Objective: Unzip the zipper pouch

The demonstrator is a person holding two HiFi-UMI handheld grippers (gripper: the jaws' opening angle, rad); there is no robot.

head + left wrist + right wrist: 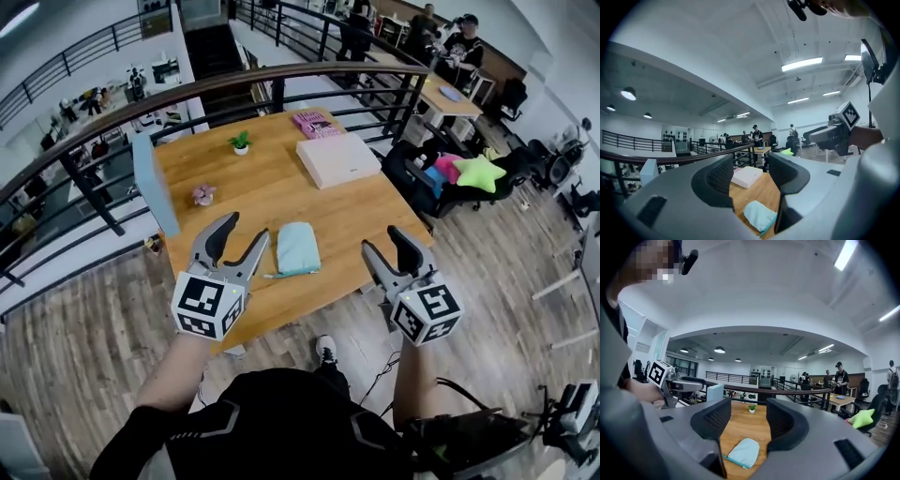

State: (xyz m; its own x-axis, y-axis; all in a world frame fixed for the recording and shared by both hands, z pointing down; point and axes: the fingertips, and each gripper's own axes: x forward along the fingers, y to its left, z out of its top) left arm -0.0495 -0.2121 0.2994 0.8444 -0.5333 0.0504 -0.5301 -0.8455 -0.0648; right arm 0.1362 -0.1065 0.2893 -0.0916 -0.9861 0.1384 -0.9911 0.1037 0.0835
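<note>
1. Zipper pouch (297,247) lies flat on wooden table (253,192) nr its front edge (looks zipped).
2. Left gripper (246,230) & right gripper (384,239): jaws wide apart, empty, either side of the pouch, not touching it.
3. Step: approach, I'd judge. Next: one pins the fabric, the other pinches the pull.

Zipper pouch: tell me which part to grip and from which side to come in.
Grip the zipper pouch at its near zippered edge, coming low from the person's side. It lies flat on the table, and the tail sticking out at that edge's left end looks pinchable.
</note>
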